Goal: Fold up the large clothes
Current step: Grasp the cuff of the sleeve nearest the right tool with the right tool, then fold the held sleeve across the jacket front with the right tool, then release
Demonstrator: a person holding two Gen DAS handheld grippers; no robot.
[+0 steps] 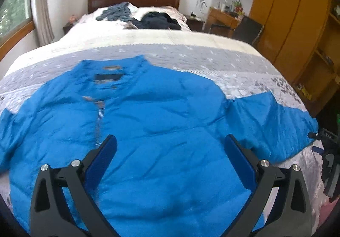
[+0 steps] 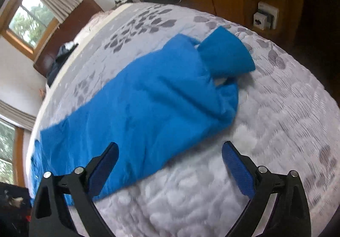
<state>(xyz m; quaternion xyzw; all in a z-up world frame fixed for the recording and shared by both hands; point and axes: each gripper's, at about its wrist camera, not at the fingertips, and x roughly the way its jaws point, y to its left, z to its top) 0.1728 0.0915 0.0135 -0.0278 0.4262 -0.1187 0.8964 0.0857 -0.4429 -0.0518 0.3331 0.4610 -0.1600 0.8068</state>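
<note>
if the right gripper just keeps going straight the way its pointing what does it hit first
Most likely the blue jacket: its lower edge lies just ahead of the open right gripper, toward the left jaw, with bare quilt ahead of the right one. Depth is hard to judge through the fisheye.

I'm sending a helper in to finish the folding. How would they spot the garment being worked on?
Start at the large bed with the grey leaf-print quilt. Spread flat across its near end lies the bright blue jacket. The other clothes, a dark heap and a grey-blue heap, sit crumpled by the headboard.
</note>
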